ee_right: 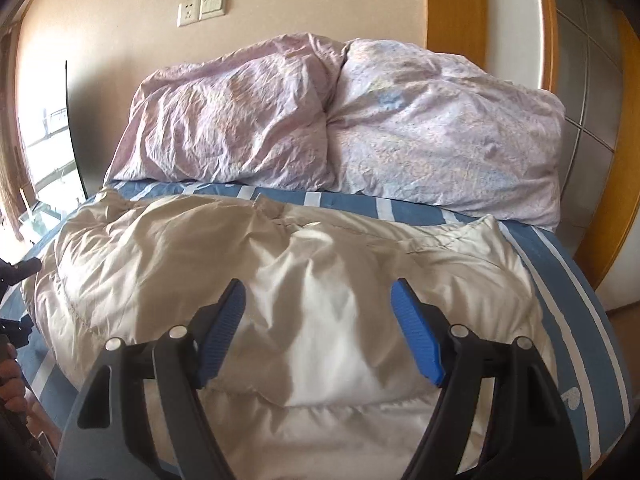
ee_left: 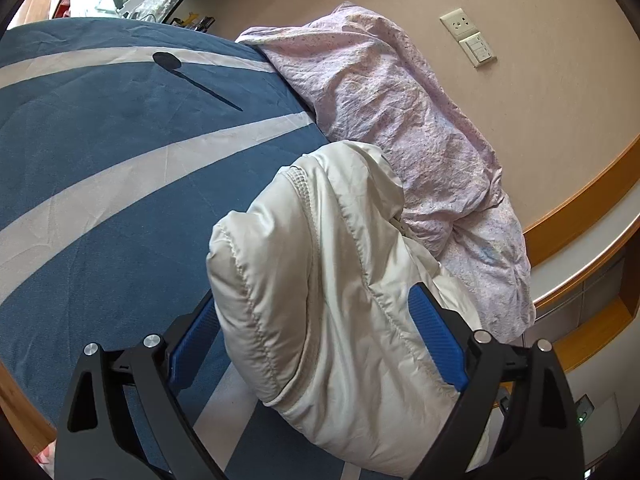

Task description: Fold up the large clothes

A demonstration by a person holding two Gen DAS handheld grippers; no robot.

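A cream padded jacket (ee_left: 320, 260) lies bunched on a blue bedsheet with white stripes (ee_left: 100, 140). My left gripper (ee_left: 312, 296) is open, its blue pads (ee_left: 436, 340) standing wide on either side of a folded bulge of the jacket. In the right wrist view the jacket (ee_right: 200, 248) spreads across the bedsheet (ee_right: 560, 280). My right gripper (ee_right: 319, 284) hovers open just above the jacket's near part, with nothing between its fingers.
Two crumpled pink pillows (ee_right: 240, 120) (ee_right: 440, 128) lean on the wall at the bed's head, beside the jacket (ee_left: 400, 120). A wall socket and switch (ee_right: 200, 8) sit above. A wooden ledge (ee_left: 580, 208) runs along the wall. A person's hand (ee_right: 12, 392) shows at the left edge.
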